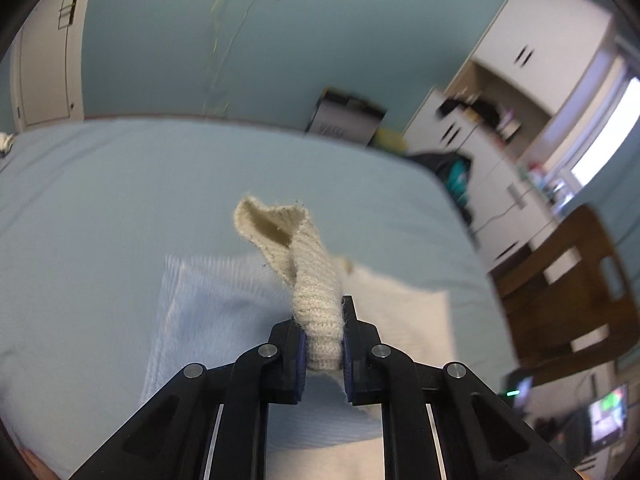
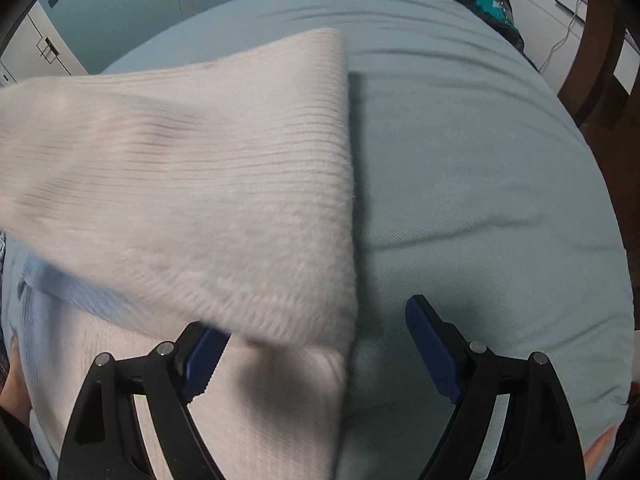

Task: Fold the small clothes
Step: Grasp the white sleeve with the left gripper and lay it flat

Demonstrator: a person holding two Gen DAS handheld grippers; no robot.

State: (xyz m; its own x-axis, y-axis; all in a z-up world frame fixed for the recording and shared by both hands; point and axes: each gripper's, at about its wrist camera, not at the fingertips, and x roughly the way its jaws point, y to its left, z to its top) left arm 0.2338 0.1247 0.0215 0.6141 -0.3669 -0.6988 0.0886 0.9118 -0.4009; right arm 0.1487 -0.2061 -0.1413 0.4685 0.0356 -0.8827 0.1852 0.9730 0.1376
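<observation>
A cream ribbed knit garment sticks up from my left gripper, which is shut on a bunched edge of it between the blue pads. In the right wrist view the same cream knit hangs lifted and slanted across the left half, its lower corner draped over the left finger. My right gripper stands open, its right finger over bare sheet and nothing pinched. A light blue cloth lies flat under the knit, and its edge also shows in the right wrist view.
Everything lies on a bed with a pale blue sheet. A wooden chair and white cabinets stand to the right, with a dark bag beside the bed. A person's hand shows at the lower left.
</observation>
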